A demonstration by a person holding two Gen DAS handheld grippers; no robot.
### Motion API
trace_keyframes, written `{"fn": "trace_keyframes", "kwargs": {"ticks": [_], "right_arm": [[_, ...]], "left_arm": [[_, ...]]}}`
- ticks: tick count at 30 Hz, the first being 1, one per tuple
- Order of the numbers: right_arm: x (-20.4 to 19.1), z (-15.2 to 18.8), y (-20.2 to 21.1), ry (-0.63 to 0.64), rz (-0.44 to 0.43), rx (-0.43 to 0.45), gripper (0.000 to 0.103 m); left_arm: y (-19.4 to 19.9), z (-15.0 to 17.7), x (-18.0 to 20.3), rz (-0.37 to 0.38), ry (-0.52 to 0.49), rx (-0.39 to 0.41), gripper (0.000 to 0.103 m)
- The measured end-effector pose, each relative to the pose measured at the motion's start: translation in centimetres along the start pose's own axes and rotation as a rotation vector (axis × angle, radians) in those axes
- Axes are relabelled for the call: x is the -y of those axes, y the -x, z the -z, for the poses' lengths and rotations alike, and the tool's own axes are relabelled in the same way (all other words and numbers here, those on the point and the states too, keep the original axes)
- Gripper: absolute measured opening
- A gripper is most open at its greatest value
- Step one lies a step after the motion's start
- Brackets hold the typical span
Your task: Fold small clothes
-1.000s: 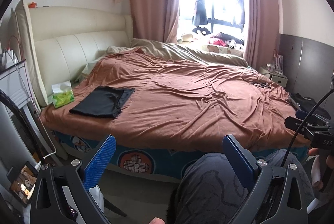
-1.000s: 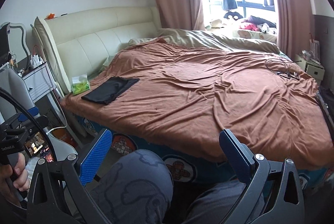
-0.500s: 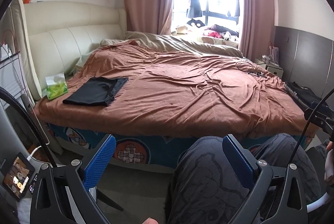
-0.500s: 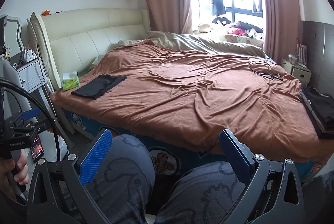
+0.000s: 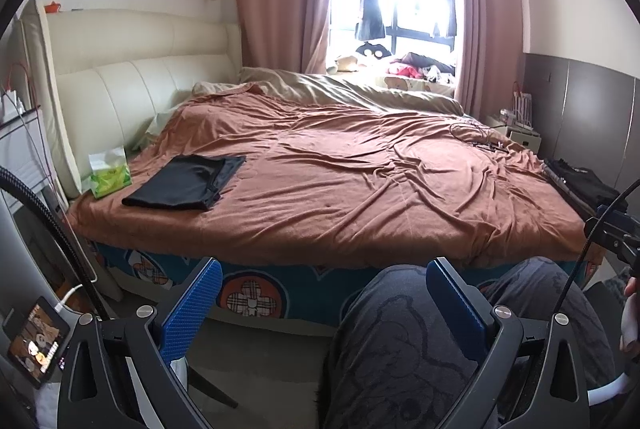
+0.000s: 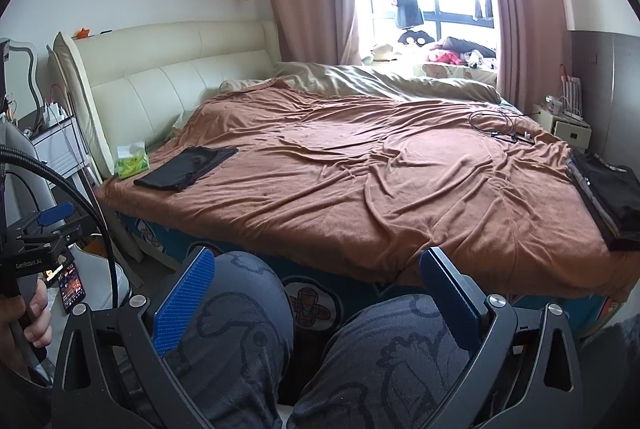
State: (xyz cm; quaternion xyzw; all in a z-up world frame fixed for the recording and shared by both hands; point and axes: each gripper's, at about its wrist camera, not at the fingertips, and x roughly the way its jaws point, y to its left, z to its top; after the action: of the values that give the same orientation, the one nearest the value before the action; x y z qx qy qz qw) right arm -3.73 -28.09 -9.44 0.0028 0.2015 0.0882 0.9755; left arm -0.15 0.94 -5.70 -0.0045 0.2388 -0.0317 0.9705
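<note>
Left wrist view shows the left gripper [image 5: 320, 293] with its jaws spread wide and empty, now drawn back from the bed [image 5: 340, 197] and lower than a second ago, so the person's knees fill the gap between the fingers. The folded black garment [image 5: 186, 183] lies far ahead, left of the left finger. The right gripper [image 6: 316, 289] is likewise wide apart, empty; beyond its right finger waits a dark clothes stack [image 6: 604, 197], probably next.
</note>
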Motion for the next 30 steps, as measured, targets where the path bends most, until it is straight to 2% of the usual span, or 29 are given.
{"fn": "trace_keyframes", "kwargs": {"ticks": [10, 30], "right_arm": [[0.5, 0.6, 0.9, -0.011, 0.002, 0.014, 0.103], [0.5, 0.7, 1.2, 0.014, -0.004, 0.019, 0.103]], "left_arm": [[1.5, -0.7, -0.6, -0.001, -0.005, 0.028, 0.103], [2.0, -0.9, -1.3, 0.002, 0.015, 0.041, 0.103]]}}
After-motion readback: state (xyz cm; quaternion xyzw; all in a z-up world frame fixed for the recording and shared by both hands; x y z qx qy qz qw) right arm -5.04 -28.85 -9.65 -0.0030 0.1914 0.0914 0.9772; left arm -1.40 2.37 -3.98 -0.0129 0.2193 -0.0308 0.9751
